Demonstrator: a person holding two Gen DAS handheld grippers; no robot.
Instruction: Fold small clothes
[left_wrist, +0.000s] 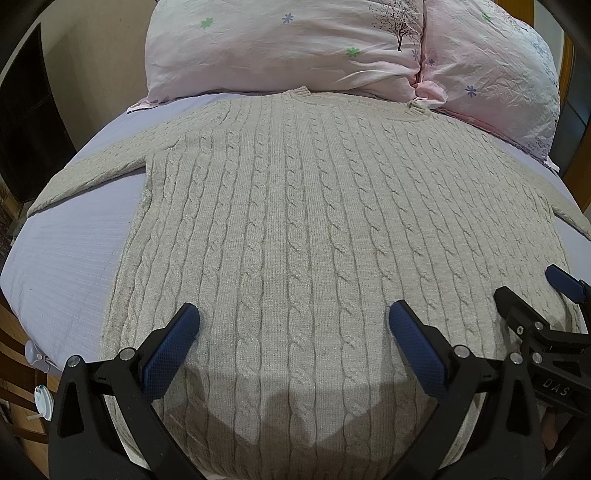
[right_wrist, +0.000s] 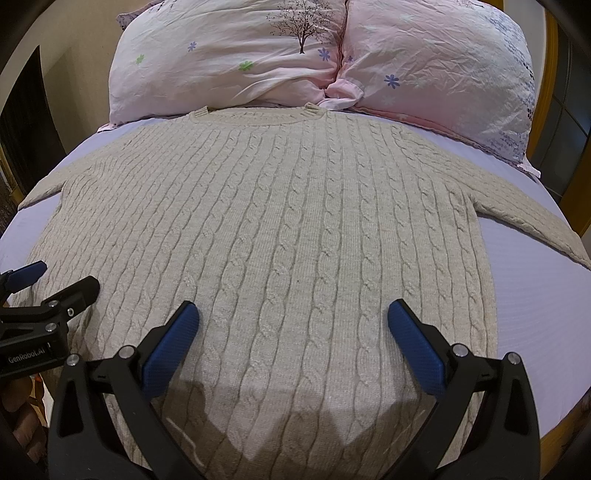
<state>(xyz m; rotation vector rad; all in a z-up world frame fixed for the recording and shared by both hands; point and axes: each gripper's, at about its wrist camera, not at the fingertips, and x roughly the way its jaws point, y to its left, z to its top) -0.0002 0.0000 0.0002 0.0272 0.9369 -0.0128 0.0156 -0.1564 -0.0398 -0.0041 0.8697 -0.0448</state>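
**Cable-knit sweater laid flat on the bed, both grippers spread wide above its hem**

A beige cable-knit sweater (left_wrist: 295, 221) lies spread out flat on a bed covered by a pale lilac sheet (left_wrist: 66, 266). Its ribbed neckline points toward 12 o'clock, just touching the two pink floral pillows (left_wrist: 280, 48) propped at the head of the bed. The hem runs along the 6 o'clock edge, nearest the cameras. One sleeve (left_wrist: 88, 173) stretches out toward 9 o'clock in the left wrist view, lying on the sheet; the other sleeve (right_wrist: 532, 221) reaches toward 3 o'clock in the right wrist view. The body of the sweater looks smooth, with no fold in it.

The left gripper (left_wrist: 293, 325) hangs over the lower part of the sweater, its jaws wide apart with nothing between them. Its blue pads (left_wrist: 173, 350) sit over the knit, and I cannot tell whether they touch it.

The right gripper (right_wrist: 293, 325) is in the same pose over the lower part of the sweater, its jaws wide and holding nothing. In the left wrist view it shows at 4 o'clock, and in the right wrist view the left gripper shows at 8 o'clock, so the two sit side by side near the hem, apart from each other.

Shadows of the grippers fall on the knit near 6 o'clock in both views.
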